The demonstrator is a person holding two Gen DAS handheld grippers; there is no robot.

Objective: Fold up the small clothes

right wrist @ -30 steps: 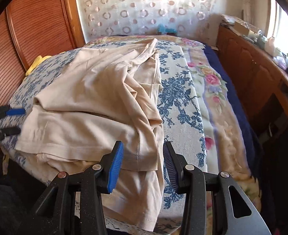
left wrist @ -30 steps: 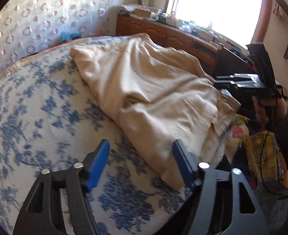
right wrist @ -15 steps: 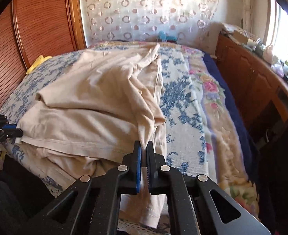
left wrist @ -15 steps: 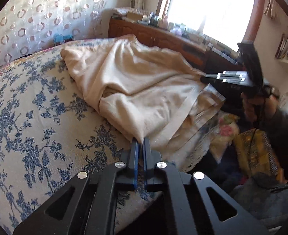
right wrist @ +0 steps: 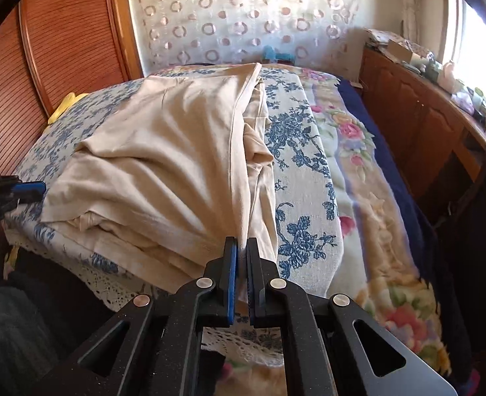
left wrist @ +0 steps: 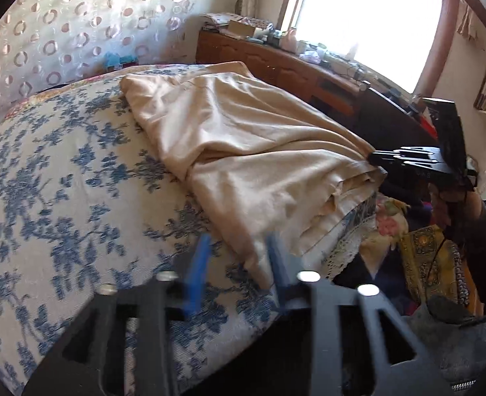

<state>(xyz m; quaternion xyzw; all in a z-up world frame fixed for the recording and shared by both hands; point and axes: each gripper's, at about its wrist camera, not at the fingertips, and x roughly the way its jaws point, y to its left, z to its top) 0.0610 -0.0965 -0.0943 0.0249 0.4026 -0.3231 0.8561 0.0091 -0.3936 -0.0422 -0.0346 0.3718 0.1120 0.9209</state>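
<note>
Beige garment edge pinched in closed right gripper. Left gripper motion-blurred, jaws just reopening astride its corner; contact indeterminate.

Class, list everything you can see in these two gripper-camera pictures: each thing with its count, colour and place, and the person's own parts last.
Garment: one, beige, spread on the bed, reaching its near edge.
Bedspread: one, white with blue flowers, under the garment.
Blanket: one, pastel floral, beside the bedspread.
Curtain: one, white with circles, behind the bed.
Cabinet: one, brown wood, under the window, cluttered on top.
Yellow cloth: one, at the bed's far left edge.
Left tongs: blue pads, apart; they have just been opening, garment corner between them, unpinched.
Right tongs: blue pads, shut on the garment's edge.
</note>
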